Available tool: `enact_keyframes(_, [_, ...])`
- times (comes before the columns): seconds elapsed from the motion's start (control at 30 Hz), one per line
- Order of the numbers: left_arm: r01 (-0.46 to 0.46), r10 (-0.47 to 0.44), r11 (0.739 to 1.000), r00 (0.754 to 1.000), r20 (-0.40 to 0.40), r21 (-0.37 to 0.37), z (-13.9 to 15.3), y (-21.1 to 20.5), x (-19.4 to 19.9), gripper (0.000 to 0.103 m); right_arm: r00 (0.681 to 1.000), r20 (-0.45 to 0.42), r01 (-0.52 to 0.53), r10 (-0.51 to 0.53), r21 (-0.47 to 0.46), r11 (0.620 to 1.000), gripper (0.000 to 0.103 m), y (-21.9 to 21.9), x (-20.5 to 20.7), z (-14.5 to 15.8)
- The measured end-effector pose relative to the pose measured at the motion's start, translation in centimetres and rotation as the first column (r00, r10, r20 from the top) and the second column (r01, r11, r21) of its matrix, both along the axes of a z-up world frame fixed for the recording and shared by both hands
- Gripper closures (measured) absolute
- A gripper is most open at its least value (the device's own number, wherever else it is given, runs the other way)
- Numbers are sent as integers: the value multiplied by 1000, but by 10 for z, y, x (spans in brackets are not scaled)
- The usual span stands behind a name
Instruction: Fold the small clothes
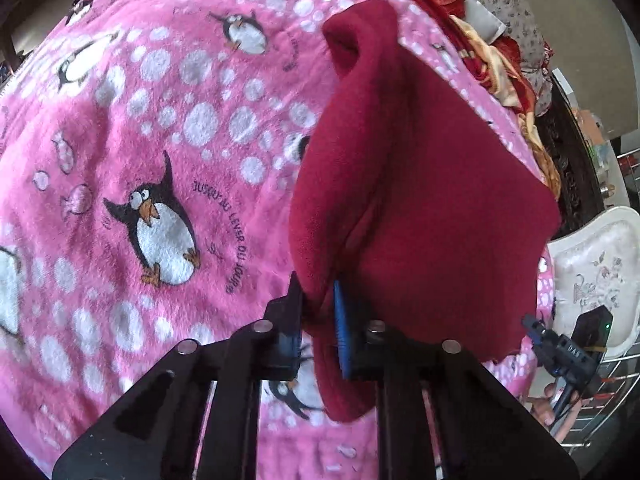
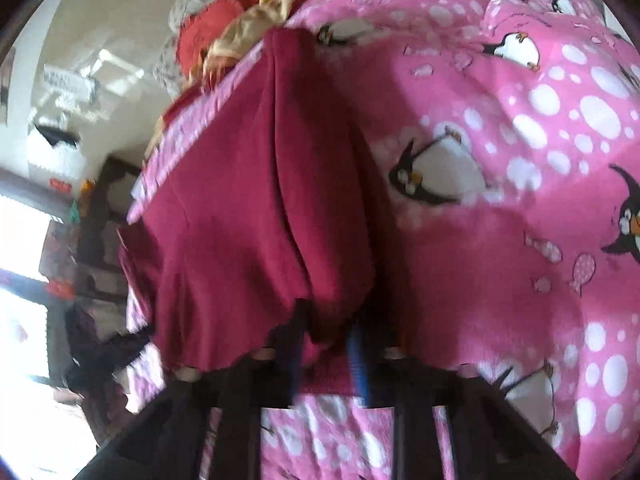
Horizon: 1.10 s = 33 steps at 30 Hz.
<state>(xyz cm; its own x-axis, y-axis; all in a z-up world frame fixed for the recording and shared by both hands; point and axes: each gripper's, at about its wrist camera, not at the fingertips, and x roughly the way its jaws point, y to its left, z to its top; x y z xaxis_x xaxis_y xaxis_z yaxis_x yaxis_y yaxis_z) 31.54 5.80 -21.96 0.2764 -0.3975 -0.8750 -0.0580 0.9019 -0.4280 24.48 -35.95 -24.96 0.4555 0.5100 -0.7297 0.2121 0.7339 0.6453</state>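
Both the left gripper and right gripper are clenching an edge of the maroon fleece garment above the penguin blanket, suggesting folding is barely beginning.

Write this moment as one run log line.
left gripper: shut on red garment | right gripper: shut on red garment | garment: lifted over penguin blanket
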Motion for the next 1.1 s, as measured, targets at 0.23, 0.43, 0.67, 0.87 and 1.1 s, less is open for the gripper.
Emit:
enact_keyframes(0.23, [67,-67,998,995,78,-4,34,-14,-32,92,994,108,-5,13,-68,998,96,-10,-16,56])
enact_keyframes(0.43, [20,-21,997,1000,-11,-75,-14,0,-32,89,999,-48,0,-2,-52,999,96,-14,-14,-11])
enact_keyframes(0.67, [2,-2,998,1000,-7,-64,-3,5,-52,34,997,62,46,-49,45,998,12,-22,-48,4])
enact_keyframes(0.87, [7,-8,998,1000,-13,-62,-18,-27,-52,39,997,-32,68,-64,142,987,43,-16,-43,-28])
enact_keyframes(1.1, [21,-22,999,999,-35,-26,-9,-24,-44,92,992,-76,115,-101,213,970,91,-14,-33,-35])
